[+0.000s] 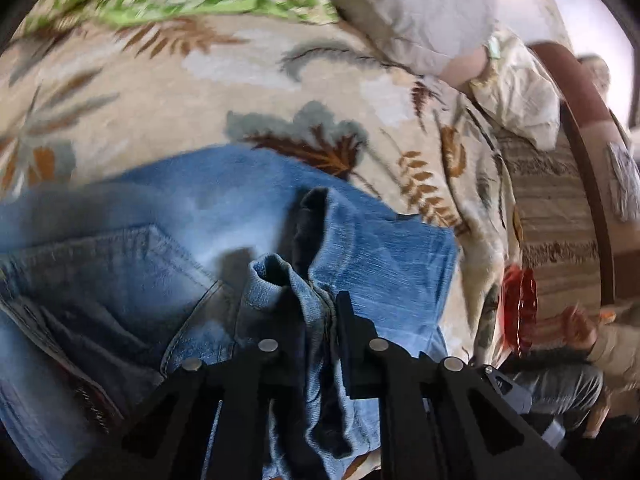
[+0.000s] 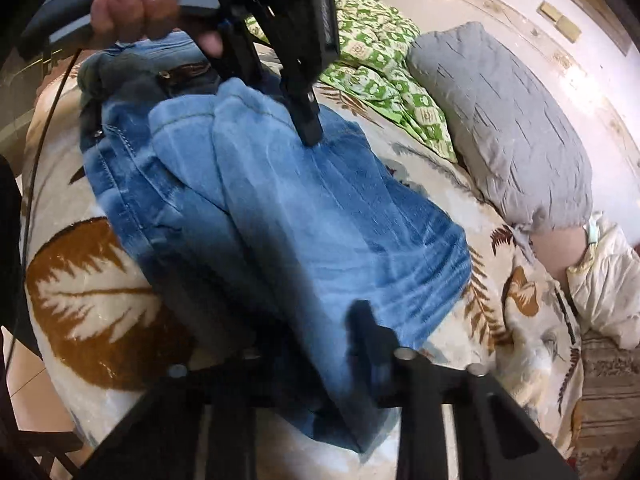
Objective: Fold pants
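Blue denim pants [image 2: 304,216] lie folded in layers on a leaf-patterned bedspread [image 2: 88,288]. In the left wrist view the pants [image 1: 168,248] fill the lower half, with a back pocket at the left. My left gripper [image 1: 310,312] is shut on a bunched fold of the denim. It also shows in the right wrist view [image 2: 308,128], gripping the pants' far part from above. My right gripper [image 2: 320,344] is shut on the pants' near edge; its left finger is hidden by cloth.
A grey pillow [image 2: 500,128] and a green patterned quilt [image 2: 384,72] lie at the far side of the bed. A cream pillow [image 2: 608,280] sits at the right. A striped rug [image 1: 556,240] and a red object [image 1: 520,312] lie beside the bed.
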`<state>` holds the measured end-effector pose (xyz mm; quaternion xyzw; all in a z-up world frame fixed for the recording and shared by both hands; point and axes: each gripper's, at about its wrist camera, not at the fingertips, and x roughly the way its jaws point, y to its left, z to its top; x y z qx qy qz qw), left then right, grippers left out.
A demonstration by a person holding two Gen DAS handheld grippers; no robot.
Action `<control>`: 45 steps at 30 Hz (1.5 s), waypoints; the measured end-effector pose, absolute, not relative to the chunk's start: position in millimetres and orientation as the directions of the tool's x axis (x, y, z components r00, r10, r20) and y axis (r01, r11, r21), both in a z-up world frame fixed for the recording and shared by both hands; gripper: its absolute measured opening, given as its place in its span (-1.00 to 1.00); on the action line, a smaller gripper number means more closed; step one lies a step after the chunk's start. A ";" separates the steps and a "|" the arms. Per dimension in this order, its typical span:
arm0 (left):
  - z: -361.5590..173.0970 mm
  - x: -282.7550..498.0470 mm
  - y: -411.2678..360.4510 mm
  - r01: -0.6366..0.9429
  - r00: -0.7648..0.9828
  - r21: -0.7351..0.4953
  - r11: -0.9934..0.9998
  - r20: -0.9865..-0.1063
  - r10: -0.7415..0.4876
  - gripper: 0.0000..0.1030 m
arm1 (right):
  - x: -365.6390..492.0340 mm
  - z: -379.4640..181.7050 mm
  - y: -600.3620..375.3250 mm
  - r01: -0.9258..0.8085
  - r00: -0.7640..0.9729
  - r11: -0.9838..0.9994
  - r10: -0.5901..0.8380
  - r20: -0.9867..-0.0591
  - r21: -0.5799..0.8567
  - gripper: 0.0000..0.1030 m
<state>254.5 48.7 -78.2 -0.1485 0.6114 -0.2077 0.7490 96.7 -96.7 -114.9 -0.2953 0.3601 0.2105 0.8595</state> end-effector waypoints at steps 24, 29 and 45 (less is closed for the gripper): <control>-70.7 229.7 84.8 0.154 0.304 -0.610 0.777 -0.719 -0.625 0.85 | 61.3 -114.2 -104.6 -0.590 0.698 0.664 0.132 -0.704 -0.460 -0.15; -52.3 186.8 85.4 0.226 0.358 -0.546 0.806 -0.723 -0.590 0.98 | 72.4 -66.9 -146.0 -0.560 0.692 0.775 0.243 -0.679 -0.293 0.55; -44.4 142.8 33.1 0.487 0.544 -0.131 0.864 -0.728 -0.417 0.73 | 220.3 -52.6 -198.0 -0.409 0.395 0.830 0.536 -0.746 0.380 0.55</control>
